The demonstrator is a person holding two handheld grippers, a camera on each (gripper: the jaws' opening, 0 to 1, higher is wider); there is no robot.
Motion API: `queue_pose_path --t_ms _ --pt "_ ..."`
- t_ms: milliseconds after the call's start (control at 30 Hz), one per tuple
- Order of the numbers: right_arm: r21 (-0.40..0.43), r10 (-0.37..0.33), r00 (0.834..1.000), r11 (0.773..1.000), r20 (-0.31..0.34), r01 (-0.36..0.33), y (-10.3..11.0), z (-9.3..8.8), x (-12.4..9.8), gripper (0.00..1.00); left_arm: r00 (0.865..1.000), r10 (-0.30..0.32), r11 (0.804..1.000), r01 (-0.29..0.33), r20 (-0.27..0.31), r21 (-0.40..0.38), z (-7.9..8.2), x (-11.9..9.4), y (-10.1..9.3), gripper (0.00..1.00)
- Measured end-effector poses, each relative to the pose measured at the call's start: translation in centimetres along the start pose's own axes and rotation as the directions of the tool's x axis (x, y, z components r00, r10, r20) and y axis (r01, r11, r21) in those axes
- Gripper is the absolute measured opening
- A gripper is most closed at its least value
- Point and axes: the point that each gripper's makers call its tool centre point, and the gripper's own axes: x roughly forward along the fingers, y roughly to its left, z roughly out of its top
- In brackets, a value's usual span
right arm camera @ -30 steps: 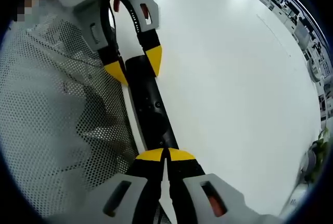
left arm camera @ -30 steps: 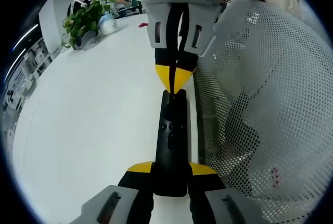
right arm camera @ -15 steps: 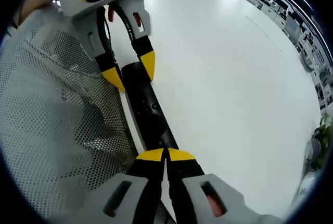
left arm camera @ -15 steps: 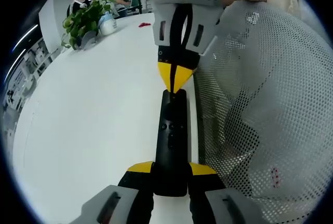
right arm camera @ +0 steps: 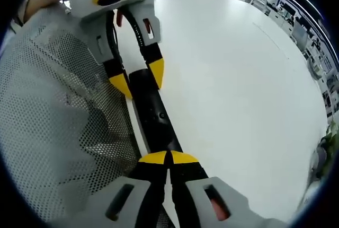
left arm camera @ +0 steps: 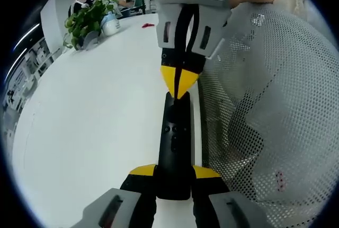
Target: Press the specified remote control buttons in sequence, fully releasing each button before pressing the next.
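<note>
2 grippers unchanged: left gripper (left arm camera: 175, 172) clamps remote (left arm camera: 175, 143); right gripper (right arm camera: 168, 157), jaws closed, presses it.

Remote control at the table edge, held between two facing grippers

In the left gripper view, the remote control (left arm camera: 175, 143) lies on the table (left arm camera: 95, 116) along its right edge, the left gripper (left arm camera: 175, 177) around its near end, the right gripper (left arm camera: 180, 82) at its far end; a mesh garment (left arm camera: 265, 111) lies right, a potted plant (left arm camera: 87, 21) far left.
</note>
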Motion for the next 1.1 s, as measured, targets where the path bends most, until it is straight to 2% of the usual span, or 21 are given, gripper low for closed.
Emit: queue_pose_path --t_ms 467,1100 --pt "-0.023 -0.012 1.000 1.000 -0.012 0.012 -0.01 0.00 0.05 0.00 1.000 0.001 1.000 -0.001 0.000 -0.001 0.00 0.01 -0.01 0.24" --pt "0.001 -0.007 1.000 1.000 -0.007 0.007 -0.08 0.00 0.13 0.00 1.000 0.000 1.000 0.000 0.002 -0.002 -0.01 -0.01 0.02 0.24"
